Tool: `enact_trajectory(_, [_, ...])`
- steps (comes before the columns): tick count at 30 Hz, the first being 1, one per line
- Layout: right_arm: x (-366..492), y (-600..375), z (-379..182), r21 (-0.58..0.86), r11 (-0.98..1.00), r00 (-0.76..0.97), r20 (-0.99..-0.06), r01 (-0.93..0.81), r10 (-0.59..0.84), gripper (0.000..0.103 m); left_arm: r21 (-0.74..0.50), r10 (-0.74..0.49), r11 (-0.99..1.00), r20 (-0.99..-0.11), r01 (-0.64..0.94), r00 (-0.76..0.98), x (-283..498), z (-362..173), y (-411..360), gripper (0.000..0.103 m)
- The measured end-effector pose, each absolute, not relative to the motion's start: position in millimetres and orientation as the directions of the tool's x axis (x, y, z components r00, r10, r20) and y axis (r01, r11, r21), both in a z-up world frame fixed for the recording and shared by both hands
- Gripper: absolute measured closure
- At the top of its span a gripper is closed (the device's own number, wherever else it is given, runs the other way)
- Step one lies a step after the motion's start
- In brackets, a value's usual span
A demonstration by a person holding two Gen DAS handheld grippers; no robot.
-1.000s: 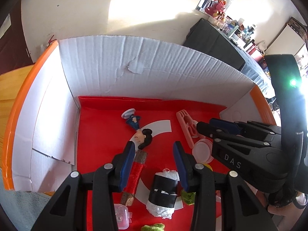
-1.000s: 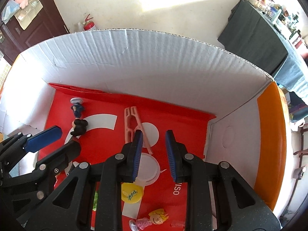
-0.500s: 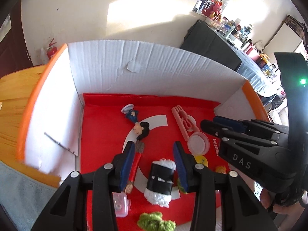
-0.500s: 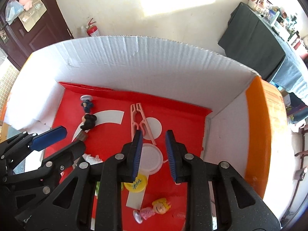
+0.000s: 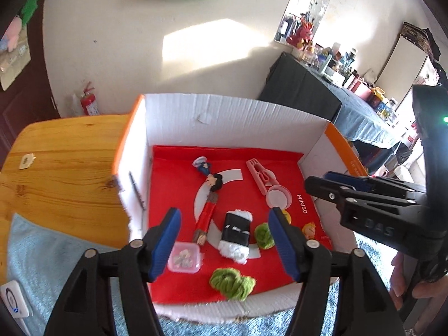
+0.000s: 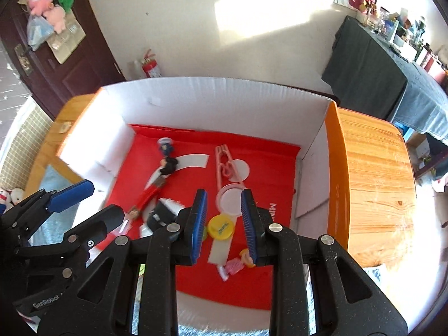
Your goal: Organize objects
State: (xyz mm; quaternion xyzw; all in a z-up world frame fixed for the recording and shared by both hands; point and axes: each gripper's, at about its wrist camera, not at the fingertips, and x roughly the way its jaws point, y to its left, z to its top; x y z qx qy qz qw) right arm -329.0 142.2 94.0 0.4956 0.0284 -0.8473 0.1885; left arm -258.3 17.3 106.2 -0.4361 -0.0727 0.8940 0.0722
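Both tools hang above the open box [image 5: 232, 117] with nothing gripped, and their jaws are opening.

From the left wrist view, the left tool [image 5: 225, 240] has its blue pads wide apart, and the black-and-white roll [image 5: 236, 231] lies on the red lining between and beyond them, not touched. Its long axis runs nearly away from the camera, so in line with the pads. The green fluffy piece [image 5: 232, 282] lies closer to the near edge. The right tool [image 5: 336, 180] enters from the right side.

From the right wrist view, the right tool [image 6: 224, 224] is released too, with a narrower gap. The yellow cap [image 6: 220, 227] and the white lid [image 6: 231, 200] lie straight ahead under that gap. I judge each tool is nearer to its own thing.
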Motion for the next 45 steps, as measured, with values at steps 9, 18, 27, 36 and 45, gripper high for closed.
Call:
enact_trajectory(9, [-284,149,118,0.101,-0.928,-0.553,-0.777,0.359,-0.299,0.031,-0.124,0.133,-0.990,-0.711,-0.063,-0.690,-208,120,7,0.021])
enact_trajectory(18, [-231,162,123,0.123,-0.924,-0.620,-0.708,0.362,-0.338,0.018,-0.107,0.119,-0.992,-0.637,-0.065,-0.761,-156,127,4,0.005])
enact_trajectory(27, [-184,165,115,0.089,-0.927,-0.669,-0.667,0.363,-0.326,0.012,-0.095,0.128,-0.992,-0.608,-0.087,-0.784,-123,126,9,0.000])
enact_trajectory(36, [-161,172,100,0.143,-0.918,-0.661,-0.654,0.369,-0.367,0.011,-0.086,0.120,-0.993,-0.616,-0.085,-0.779,-101,110,12,0.000])
enact_trajectory(45, [-149,178,64,0.170,-0.927,-0.654,-0.667,0.335,-0.359,0.006,-0.069,0.094,-0.996,-0.668,-0.065,-0.738,-94,68,16,0.000])
